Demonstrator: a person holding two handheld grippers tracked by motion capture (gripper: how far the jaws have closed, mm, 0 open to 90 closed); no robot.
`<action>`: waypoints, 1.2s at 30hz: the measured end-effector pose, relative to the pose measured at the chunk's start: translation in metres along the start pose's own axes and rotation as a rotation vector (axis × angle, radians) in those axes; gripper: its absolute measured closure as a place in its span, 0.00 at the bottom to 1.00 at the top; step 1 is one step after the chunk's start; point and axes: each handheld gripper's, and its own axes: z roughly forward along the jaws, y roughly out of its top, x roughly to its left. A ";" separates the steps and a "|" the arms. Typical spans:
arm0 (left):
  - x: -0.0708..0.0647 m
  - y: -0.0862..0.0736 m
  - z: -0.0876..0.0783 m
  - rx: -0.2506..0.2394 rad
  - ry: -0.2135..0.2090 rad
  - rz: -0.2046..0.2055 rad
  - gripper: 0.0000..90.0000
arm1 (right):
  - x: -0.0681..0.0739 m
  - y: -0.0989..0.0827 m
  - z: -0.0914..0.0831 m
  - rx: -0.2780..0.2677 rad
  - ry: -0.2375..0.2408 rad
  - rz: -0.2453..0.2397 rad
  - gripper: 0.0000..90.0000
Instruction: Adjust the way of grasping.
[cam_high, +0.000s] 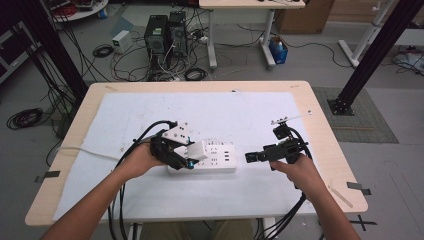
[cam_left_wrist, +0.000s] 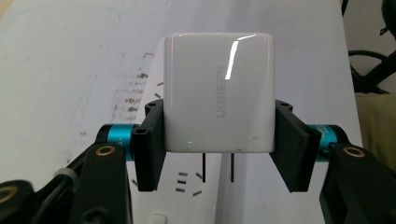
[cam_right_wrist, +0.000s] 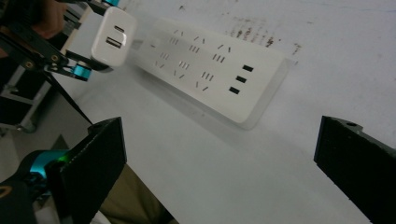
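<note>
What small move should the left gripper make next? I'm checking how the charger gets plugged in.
Probably ease the left gripper straight down. It is shut on the white charger, whose two prongs hang just above the power strip, seemingly near a socket but not yet in it.

1. The left gripper (cam_high: 191, 156) is clamping its two black jaws on the flat sides of a white charger (cam_left_wrist: 218, 91), holding it just above the power strip (cam_high: 220, 165) with its prongs pointing down at the strip.
2. The left forearm is coming in from the near edge, the hand wrapping the gripper's body at the strip's left end.
3. The right gripper (cam_high: 248, 157) is hovering just beside the strip's right end, pointing toward it, jaws standing wide apart with nothing between them.
</note>
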 end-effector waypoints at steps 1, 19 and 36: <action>0.000 0.001 0.002 -0.007 -0.005 0.003 0.47 | 0.000 0.000 0.001 -0.002 0.014 0.010 0.02; -0.007 0.013 0.028 -0.101 -0.040 0.017 0.47 | 0.005 0.011 0.015 0.006 0.142 0.126 0.02; -0.012 0.023 0.040 -0.146 -0.050 0.045 0.47 | 0.021 0.028 0.041 0.089 0.172 0.139 0.07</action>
